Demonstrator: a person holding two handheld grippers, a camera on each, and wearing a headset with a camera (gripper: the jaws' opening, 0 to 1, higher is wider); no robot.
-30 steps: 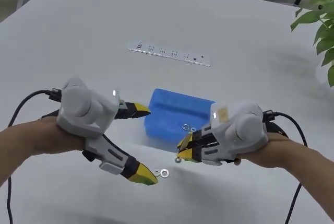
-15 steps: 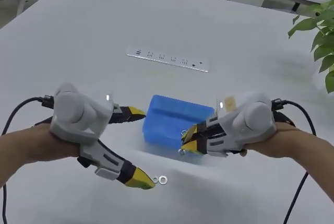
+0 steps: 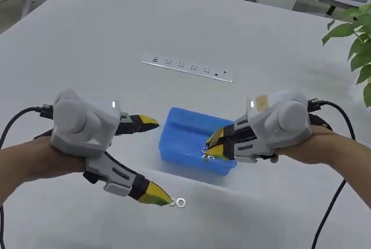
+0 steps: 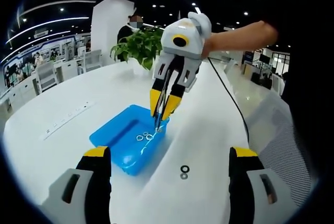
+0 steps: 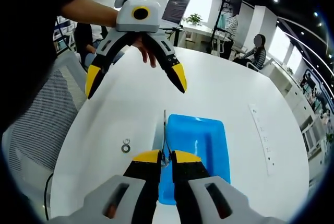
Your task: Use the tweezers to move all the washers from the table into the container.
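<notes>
**Status.** The right tongs (image 3: 213,146) are clamped on the tweezers (image 5: 165,135). The tweezer tips reach ahead of the jaws to just inside the wall of the blue container (image 3: 188,122). The deposited washers (image 4: 144,137) lie directly beneath the tips. I cannot tell whether the tips carry a washer. The left tongs (image 3: 153,159) stand wide apart and hold nothing. The loose washers (image 3: 181,202), two of them touching each other, lie on the table just beside the lower jaw's tip.

**Hazards, as I judge them.**
- A release this close to the wall may let a washer bounce out over the rim.
- Any drift of the left tongs could sweep the loose washers away.
- Because the pair touch, gripping one may drag or flick the other.
- Slackening the right jaws would let the tweezers twist or drop.
</notes>
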